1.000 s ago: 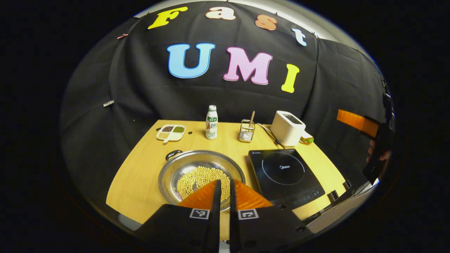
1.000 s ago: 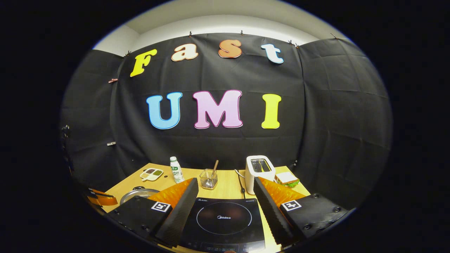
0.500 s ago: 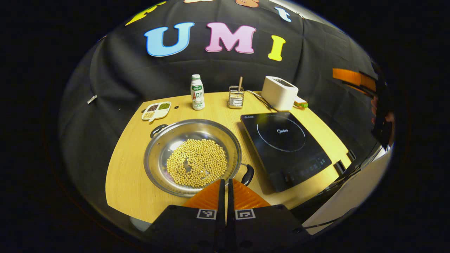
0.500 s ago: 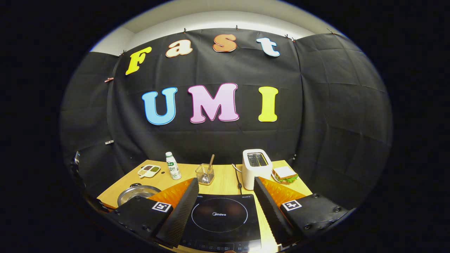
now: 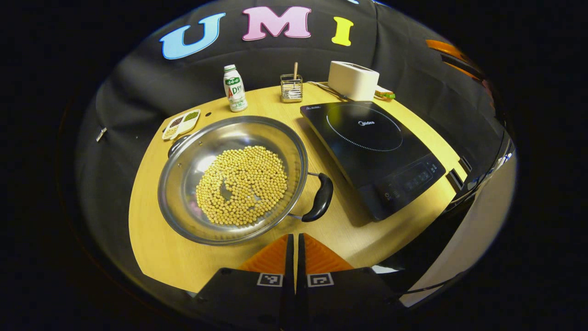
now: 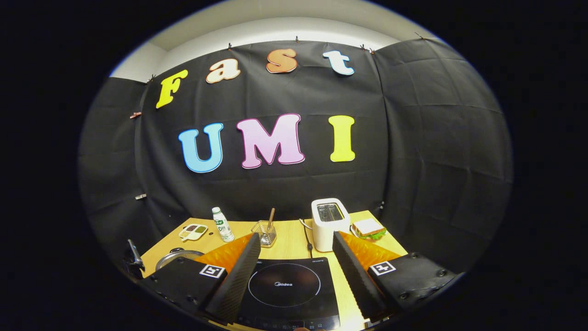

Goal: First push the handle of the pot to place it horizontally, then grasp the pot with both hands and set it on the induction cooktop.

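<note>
Left gripper view, left to right. Dish (image 5: 180,124) at upper left; bottle (image 5: 234,88); pot (image 5: 232,177) at centre left on the tabletop (image 5: 151,248), filled with beans (image 5: 242,184). One handle (image 5: 319,197) juts from the pot's lower right rim, at centre frame; the other handle (image 5: 177,145) sits at its upper left rim, so the pair lies on a diagonal. Basket (image 5: 291,87); toaster (image 5: 353,80); cooktop (image 5: 372,151) at centre right, just beside the near handle but apart from it. Left gripper (image 5: 294,243) at bottom centre, jaws closed together, holding nothing, near the pot's lower rim without touching.

Step in hand, as judged: pushing the near handle to turn the pot level. The closed jaws suit a nudge; pressing at the handle's outer end, sideways and low, should turn the pot rather than slide it or spill beans.

Room: the gap between handle and cooktop edge is narrow, so a push toward it has little room. Open tabletop lies at lower left and lower centre; the tabletop's front edge is near.

Right gripper view: pot (image 6: 177,254) at lower left; right gripper (image 6: 294,271) at bottom centre, jaws wide apart, empty, above the cooktop (image 6: 285,287).
</note>
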Motion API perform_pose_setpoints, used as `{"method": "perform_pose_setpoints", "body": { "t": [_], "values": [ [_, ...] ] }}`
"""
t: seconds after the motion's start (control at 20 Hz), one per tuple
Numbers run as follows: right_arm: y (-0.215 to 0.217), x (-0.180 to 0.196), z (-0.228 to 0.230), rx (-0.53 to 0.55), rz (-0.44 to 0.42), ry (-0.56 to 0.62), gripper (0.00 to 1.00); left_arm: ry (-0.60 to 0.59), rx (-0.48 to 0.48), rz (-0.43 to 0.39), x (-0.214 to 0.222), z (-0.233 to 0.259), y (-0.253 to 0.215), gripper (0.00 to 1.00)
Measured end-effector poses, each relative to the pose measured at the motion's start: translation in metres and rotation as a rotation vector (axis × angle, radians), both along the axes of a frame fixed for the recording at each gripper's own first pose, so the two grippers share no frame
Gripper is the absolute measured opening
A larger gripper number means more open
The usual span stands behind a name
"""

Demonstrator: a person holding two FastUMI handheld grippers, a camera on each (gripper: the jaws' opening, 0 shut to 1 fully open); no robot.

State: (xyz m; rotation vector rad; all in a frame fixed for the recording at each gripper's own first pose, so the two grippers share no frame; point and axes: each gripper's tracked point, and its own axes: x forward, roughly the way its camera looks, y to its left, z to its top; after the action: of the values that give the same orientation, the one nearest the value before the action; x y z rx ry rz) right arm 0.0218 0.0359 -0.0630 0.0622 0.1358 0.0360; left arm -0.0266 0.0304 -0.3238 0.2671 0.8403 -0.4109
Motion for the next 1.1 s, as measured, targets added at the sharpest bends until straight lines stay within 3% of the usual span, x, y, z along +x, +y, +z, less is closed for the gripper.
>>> {"method": "perform_pose_setpoints", "body": {
  "t": [0.7,1.1],
  "values": [
    [-0.003,0.001,0.003,-0.009,0.004,-0.012,0.99,0.044,0.039,-0.065,0.021,-0.019,-0.022,0.05],
    [-0.010,0.004,0.004,-0.023,-0.005,-0.025,0.99,0.060,-0.016,-0.035,0.038,-0.020,-0.044,0.05]
  ]
}}
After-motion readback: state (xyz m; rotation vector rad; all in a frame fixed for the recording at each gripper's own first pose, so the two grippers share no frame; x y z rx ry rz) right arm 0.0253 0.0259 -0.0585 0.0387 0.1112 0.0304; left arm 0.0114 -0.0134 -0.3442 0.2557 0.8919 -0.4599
